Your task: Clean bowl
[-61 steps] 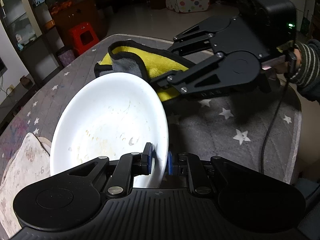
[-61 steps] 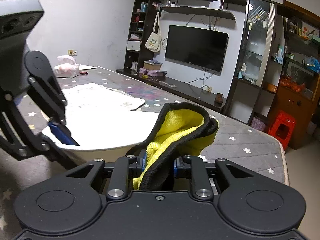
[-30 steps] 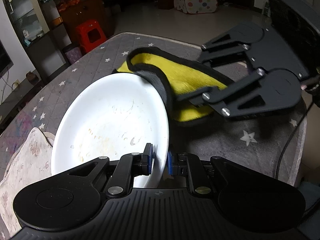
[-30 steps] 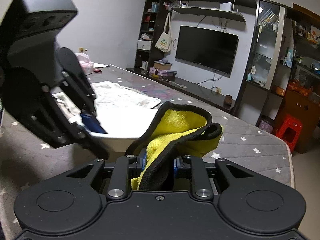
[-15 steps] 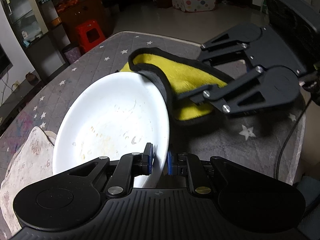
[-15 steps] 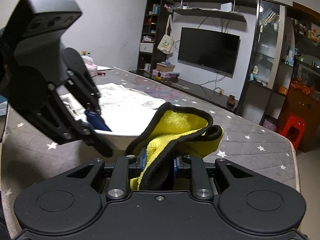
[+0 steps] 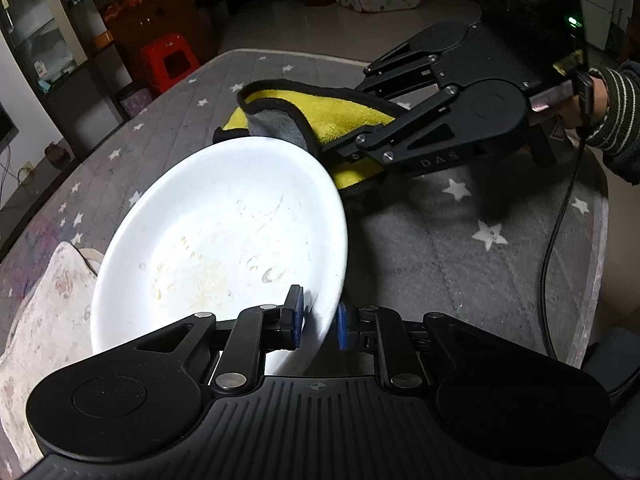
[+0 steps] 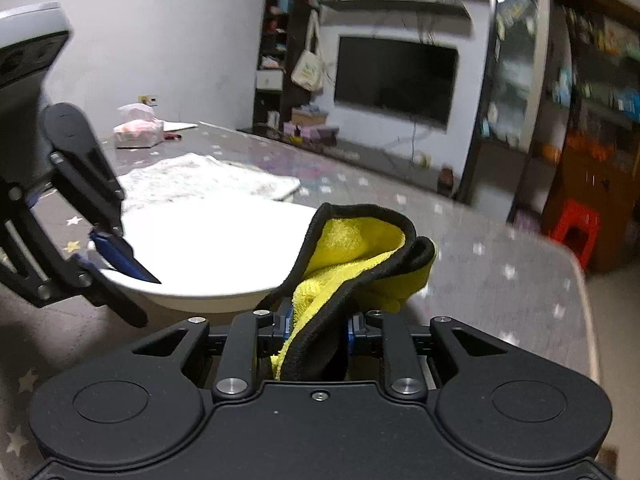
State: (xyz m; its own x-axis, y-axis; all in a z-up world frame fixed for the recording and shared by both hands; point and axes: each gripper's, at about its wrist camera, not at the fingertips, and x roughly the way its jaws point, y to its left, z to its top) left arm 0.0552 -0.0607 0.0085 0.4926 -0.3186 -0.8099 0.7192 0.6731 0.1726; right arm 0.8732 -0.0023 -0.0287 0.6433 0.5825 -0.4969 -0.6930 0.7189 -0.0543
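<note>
A white bowl (image 7: 224,236) with dried yellowish food smears is held tilted above the table, and my left gripper (image 7: 319,322) is shut on its near rim. In the right wrist view the bowl (image 8: 208,256) appears side-on at the left, with the left gripper (image 8: 120,262) clamping its edge. My right gripper (image 8: 316,330) is shut on a yellow cloth with black trim (image 8: 360,252). Seen from the left wrist, the cloth (image 7: 320,120) hangs just beyond the bowl's far rim, with the right gripper (image 7: 340,152) coming in from the right.
A grey quilted table cover with white stars (image 7: 460,240) lies below. A pale patterned mat (image 7: 44,312) sits left of the bowl. A tissue box (image 8: 138,132) stands far back on the table. A person's striped sleeve (image 7: 616,120) is at the right, with a black cable (image 7: 560,216) hanging down.
The right gripper with the cloth rose and swung over the bowl's far rim, then dropped back lower beside it. The bowl stays clamped and tilted in the left gripper.
</note>
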